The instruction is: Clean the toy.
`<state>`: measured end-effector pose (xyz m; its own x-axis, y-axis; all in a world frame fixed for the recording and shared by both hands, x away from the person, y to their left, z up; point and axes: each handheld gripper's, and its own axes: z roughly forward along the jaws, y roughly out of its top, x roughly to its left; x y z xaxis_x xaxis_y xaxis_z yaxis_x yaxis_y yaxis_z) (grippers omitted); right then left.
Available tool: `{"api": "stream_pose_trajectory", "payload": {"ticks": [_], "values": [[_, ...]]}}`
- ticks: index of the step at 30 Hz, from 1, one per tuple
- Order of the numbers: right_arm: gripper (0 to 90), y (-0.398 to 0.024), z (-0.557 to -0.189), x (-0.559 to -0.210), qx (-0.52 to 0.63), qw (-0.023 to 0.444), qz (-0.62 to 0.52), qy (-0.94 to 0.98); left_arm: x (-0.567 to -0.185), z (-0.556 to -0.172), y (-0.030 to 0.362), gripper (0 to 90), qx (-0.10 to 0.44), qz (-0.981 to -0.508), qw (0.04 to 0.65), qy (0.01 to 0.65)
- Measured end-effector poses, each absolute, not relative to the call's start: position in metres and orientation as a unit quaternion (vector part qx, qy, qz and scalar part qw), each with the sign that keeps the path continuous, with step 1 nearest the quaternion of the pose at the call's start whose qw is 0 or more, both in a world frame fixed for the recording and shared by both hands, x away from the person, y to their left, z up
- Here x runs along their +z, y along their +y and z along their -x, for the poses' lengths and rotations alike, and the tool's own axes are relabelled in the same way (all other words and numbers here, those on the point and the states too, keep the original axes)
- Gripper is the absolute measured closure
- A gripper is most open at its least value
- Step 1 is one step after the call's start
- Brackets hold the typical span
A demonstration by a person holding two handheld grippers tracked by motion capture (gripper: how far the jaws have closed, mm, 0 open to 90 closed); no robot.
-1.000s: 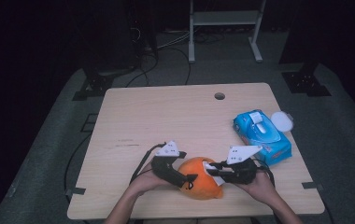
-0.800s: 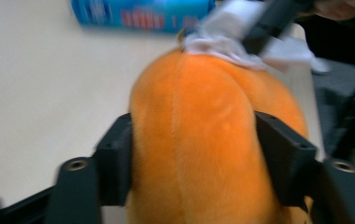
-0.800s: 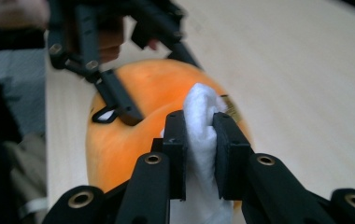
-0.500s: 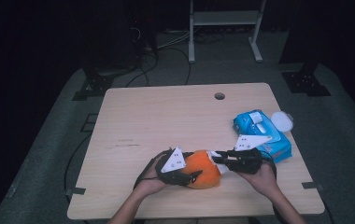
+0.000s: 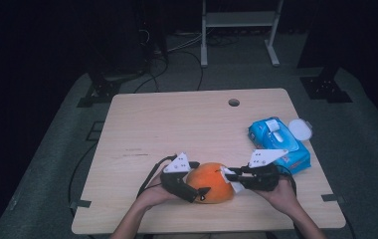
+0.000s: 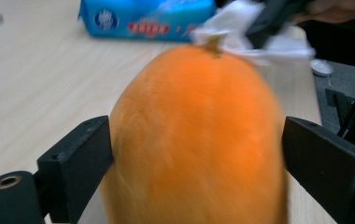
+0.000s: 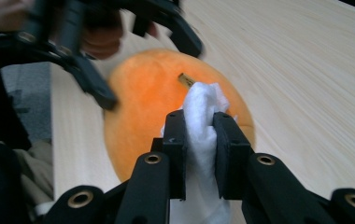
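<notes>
The right gripper (image 7: 199, 140) has its 2 jaws pressed together on a crumpled white wipe (image 7: 202, 116), and the wipe's free end rests against the orange fruit (image 7: 152, 102) just beside its short brown stem (image 7: 186, 79). In the high view that gripper (image 5: 234, 178) sits at the fruit's 3 o'clock side, with the person's right hand (image 5: 279, 191) behind it.

The left gripper (image 6: 194, 154) straddles the same fruit (image 6: 199, 135): its 2 jaws stand wide, 1 at each flank, and they have just been opening. The jaw at the left of that view lies against the skin, while the other stands just off it, so the fruit is between them without being squeezed. In the high view this gripper (image 5: 199, 191) comes in at the fruit's 8 o'clock, held by the left hand (image 5: 154, 191).

The fruit (image 5: 210, 182) lies on the wooden table (image 5: 187, 124) near its 6 o'clock edge, between the 2 grippers. A blue pack of wipes (image 5: 276, 142) lies at the table's 3 o'clock side, apart from the fruit, and a round white lid (image 5: 300, 129) sits at the pack's far corner.
</notes>
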<state>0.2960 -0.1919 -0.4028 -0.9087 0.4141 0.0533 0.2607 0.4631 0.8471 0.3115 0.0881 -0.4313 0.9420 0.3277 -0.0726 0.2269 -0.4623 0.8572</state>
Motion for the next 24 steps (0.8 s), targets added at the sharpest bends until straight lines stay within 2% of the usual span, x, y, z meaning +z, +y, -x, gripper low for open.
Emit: {"api": "stream_pose_trajectory", "payload": {"ticks": [2, 5, 7, 9, 16, 24], "values": [[75.9, -0.185, -0.294, -0.4, 0.479, 0.083, -0.191, 0.853, -0.436, -0.31, 0.085, 13.4, 0.06, -0.855, 0.491, 0.158], [76.0, -0.178, -0.293, -0.394, 0.469, 0.108, -0.184, 0.857, -0.43, -0.307, 0.084, 33.2, 0.11, -0.851, 0.491, 0.151], [76.1, -0.179, -0.295, -0.389, 0.467, 0.128, -0.189, 0.854, -0.425, -0.305, 0.084, 37.5, 0.14, -0.841, 0.5, 0.149], [76.2, -0.184, -0.298, -0.387, 0.472, 0.134, -0.201, 0.848, -0.423, -0.307, 0.086, 37.3, 0.16, -0.839, 0.497, 0.153], [76.3, -0.209, -0.322, -0.419, 0.444, 0.107, -0.263, 0.85, -0.435, -0.314, 0.097, 28.9, 0.124, -0.842, 0.495, 0.173], [76.3, -0.198, -0.308, -0.392, 0.524, 0.082, -0.223, 0.818, -0.437, -0.302, 0.083, 26.7, 0.144, -0.849, 0.495, 0.117]]}}
